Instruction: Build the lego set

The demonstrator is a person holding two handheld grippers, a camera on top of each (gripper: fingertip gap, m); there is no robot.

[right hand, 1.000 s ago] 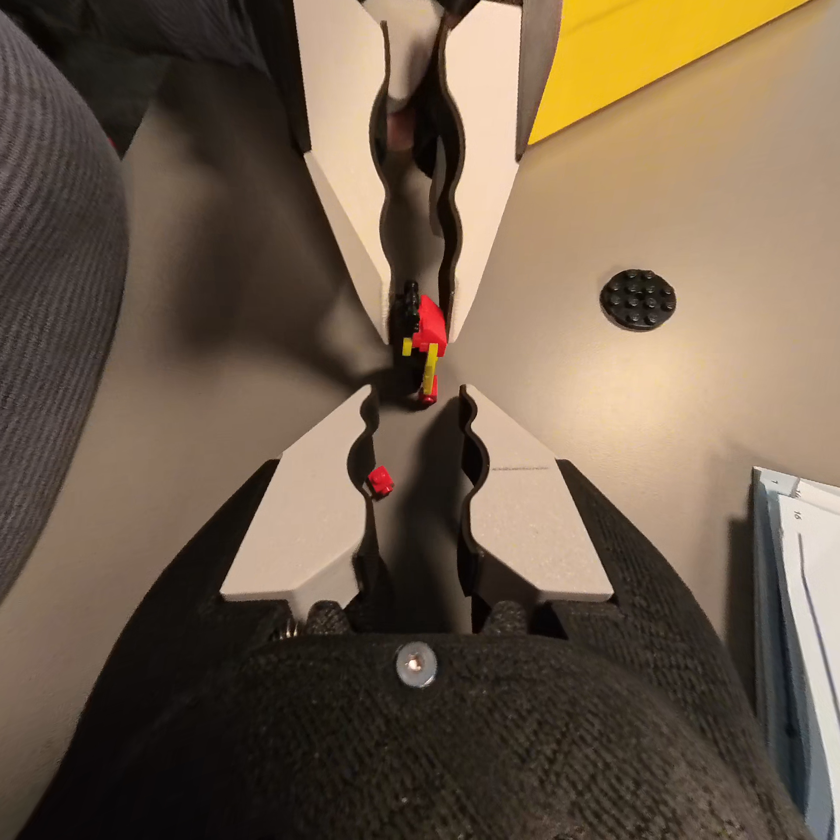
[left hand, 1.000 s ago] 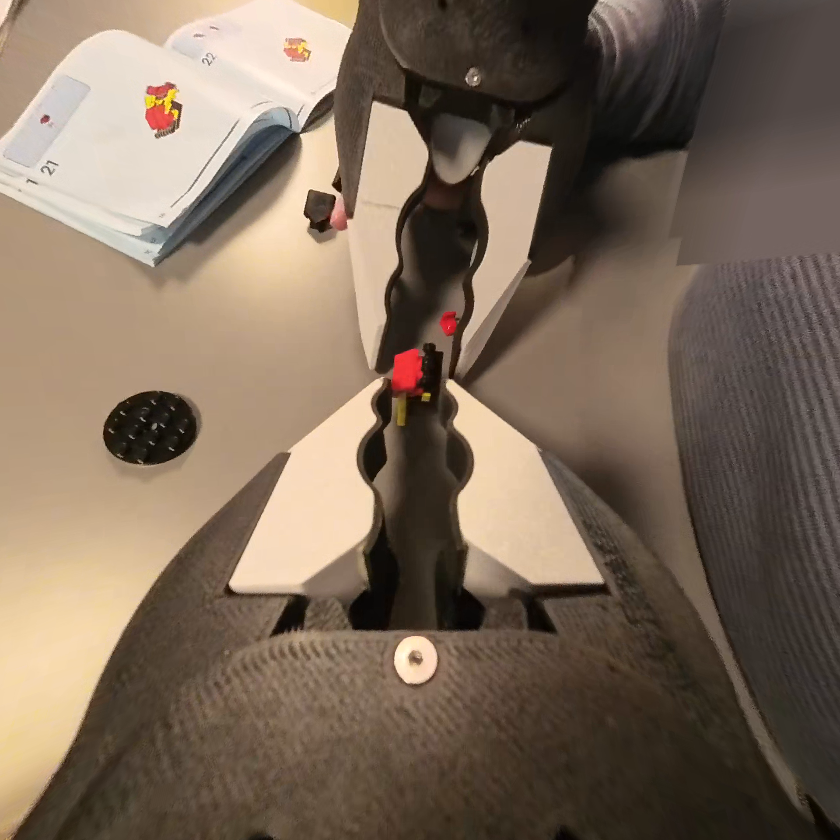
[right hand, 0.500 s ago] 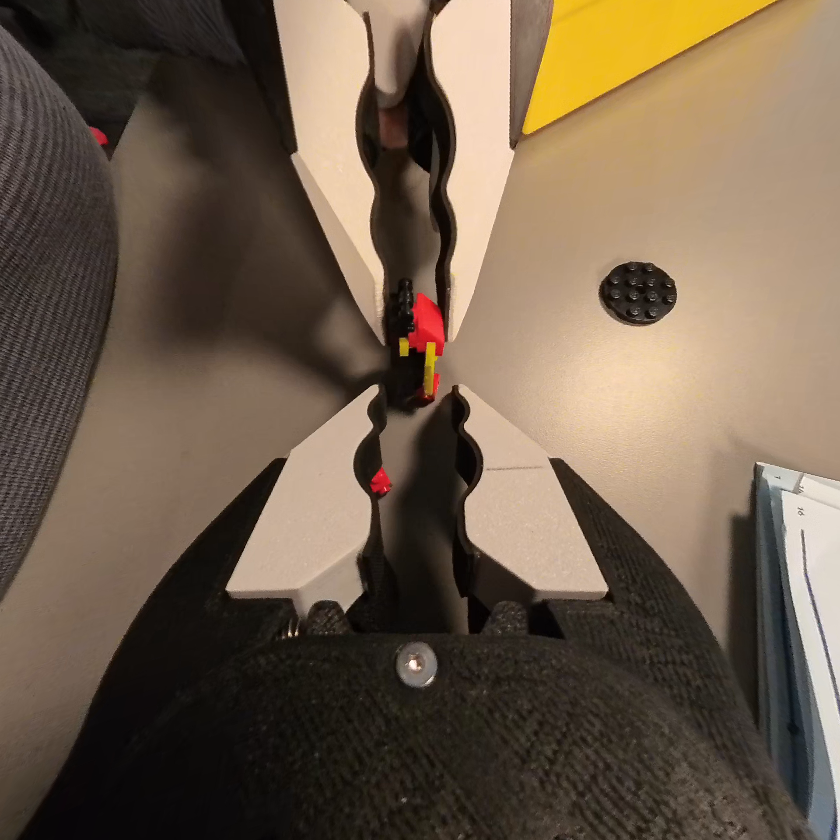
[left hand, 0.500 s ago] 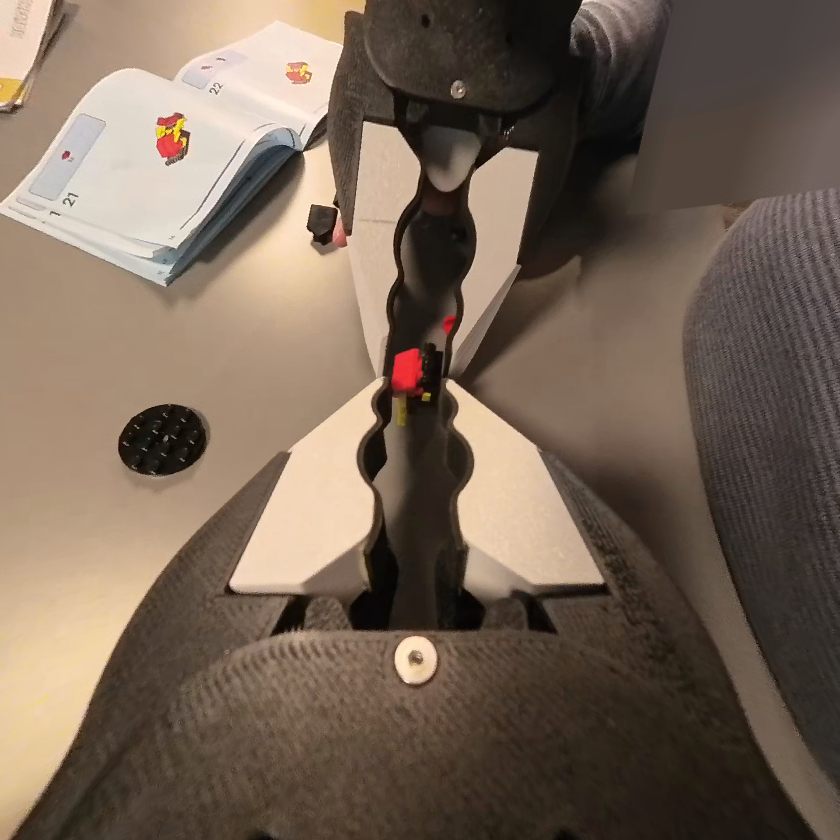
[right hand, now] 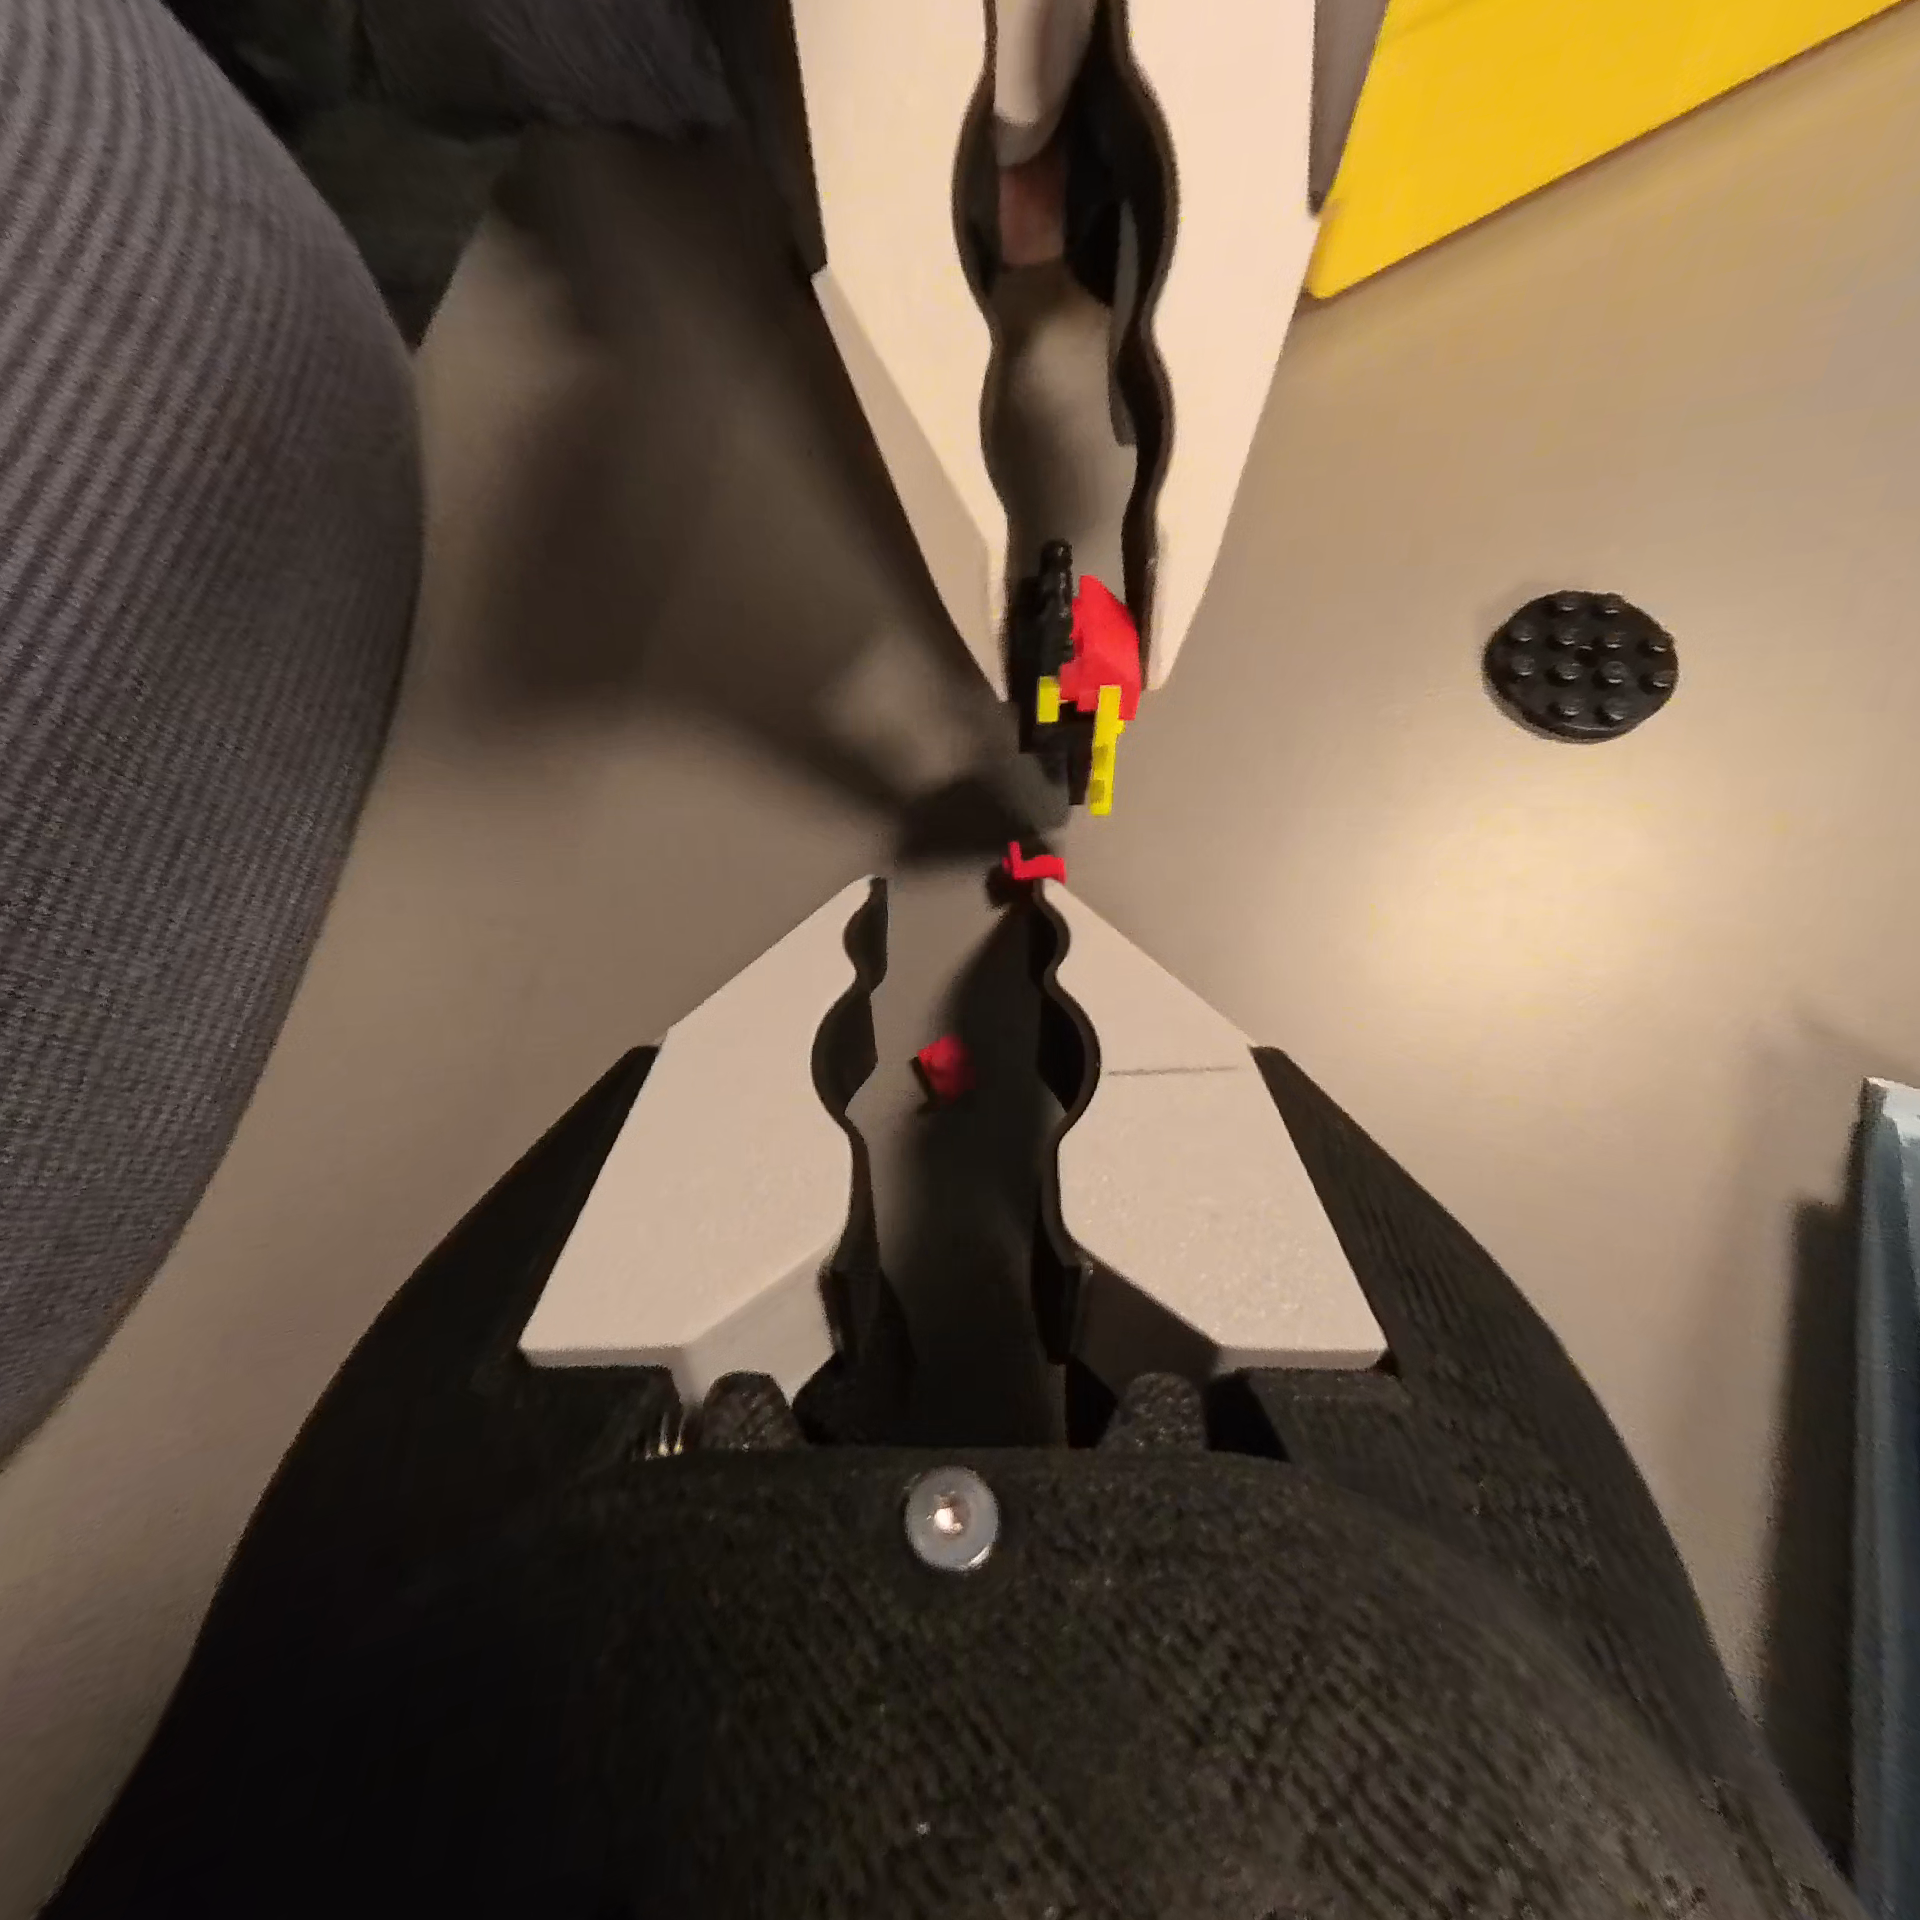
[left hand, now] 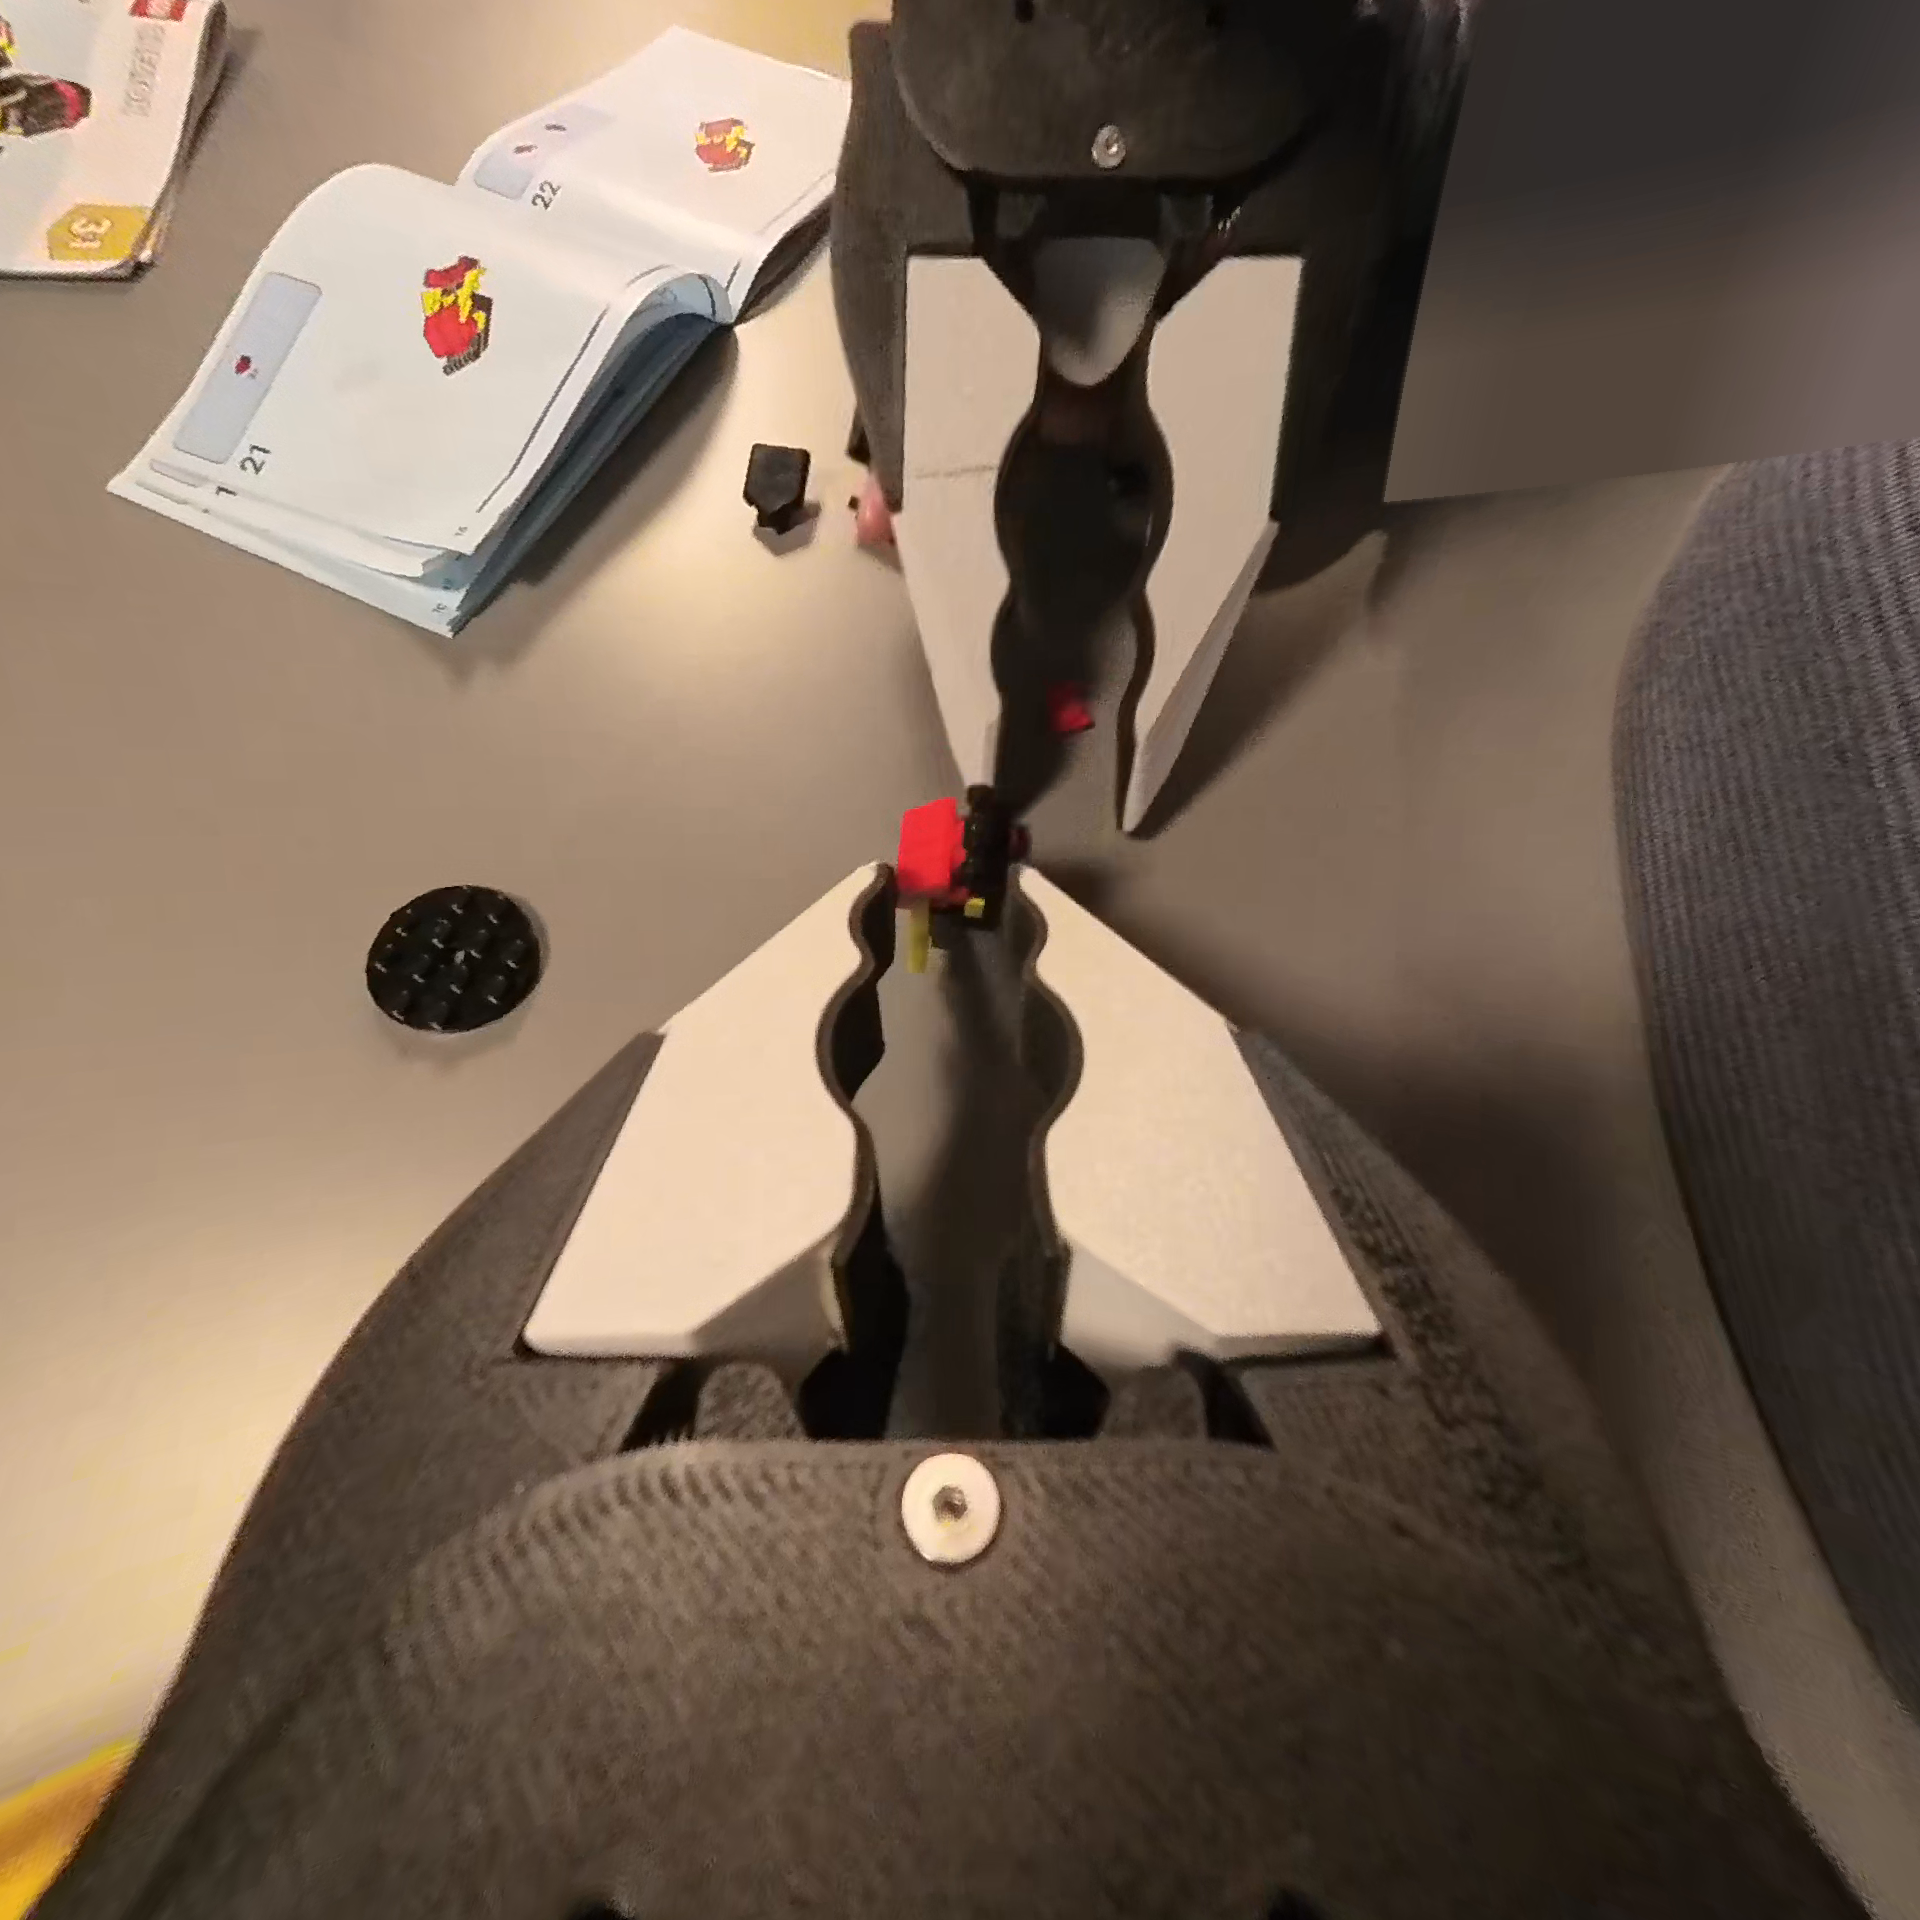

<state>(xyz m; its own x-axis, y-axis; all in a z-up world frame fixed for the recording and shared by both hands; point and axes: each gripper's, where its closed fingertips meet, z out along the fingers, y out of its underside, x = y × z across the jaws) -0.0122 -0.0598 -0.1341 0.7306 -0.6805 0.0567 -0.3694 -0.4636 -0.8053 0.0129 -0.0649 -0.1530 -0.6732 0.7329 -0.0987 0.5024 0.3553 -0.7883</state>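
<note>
Left wrist view showed the left gripper (left hand: 954, 891) clamped at its fingertips on the small lego assembly (left hand: 951, 860), a red, black and yellow cluster that stuck out just past the tips above the grey table (left hand: 312, 748). Facing it, the right gripper (left hand: 1070, 790) hung tip to tip with a narrow gap between its fingers. A tiny red piece (right hand: 1034, 864) sat at the tip of its right-hand finger; whether both fingers pinched it could not be told. Another small red brick (left hand: 1067, 710) appeared between those fingers, farther back, seemingly on the table beneath.

Right wrist view showed the assembly (right hand: 1081, 665) wedged between the opposite fingers, apart from the red piece.

Elsewhere a round black plate (left hand: 455, 958) lay on the table well to the side, an open instruction booklet (left hand: 468, 312) farther off, and a small black piece (left hand: 779, 480) near the booklet.
</note>
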